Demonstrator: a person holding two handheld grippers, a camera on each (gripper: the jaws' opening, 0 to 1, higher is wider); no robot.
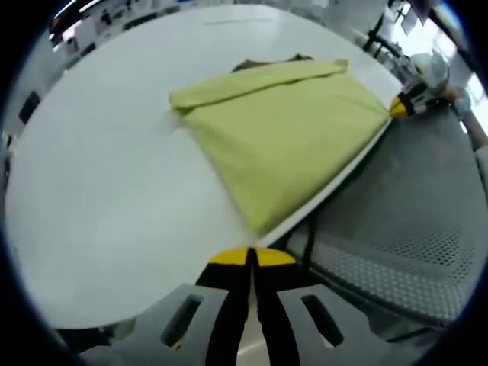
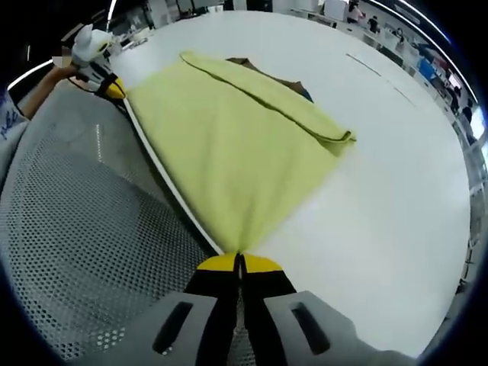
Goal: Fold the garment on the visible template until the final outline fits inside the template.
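One yellow-green garment (image 1: pixel 282 130) lies folded flat on the white table (image 1: pixel 99 191), along the table's near edge. The left gripper (image 1: pixel 250 258) is clenched on one near corner of the cloth, and the right gripper (image 2: pixel 239 263) is clenched on the other near corner. That makes two grippers and one garment, with a single dark patch (image 2: pixel 293 84) peeking out at the garment's far side.

- The folded yellow-green cloth garment (image 1: pixel 286 133) lies on the round white table (image 1: pixel 99 198), at its edge.
- Beside that edge stands a grey perforated metal surface (image 1: pixel 412 221).
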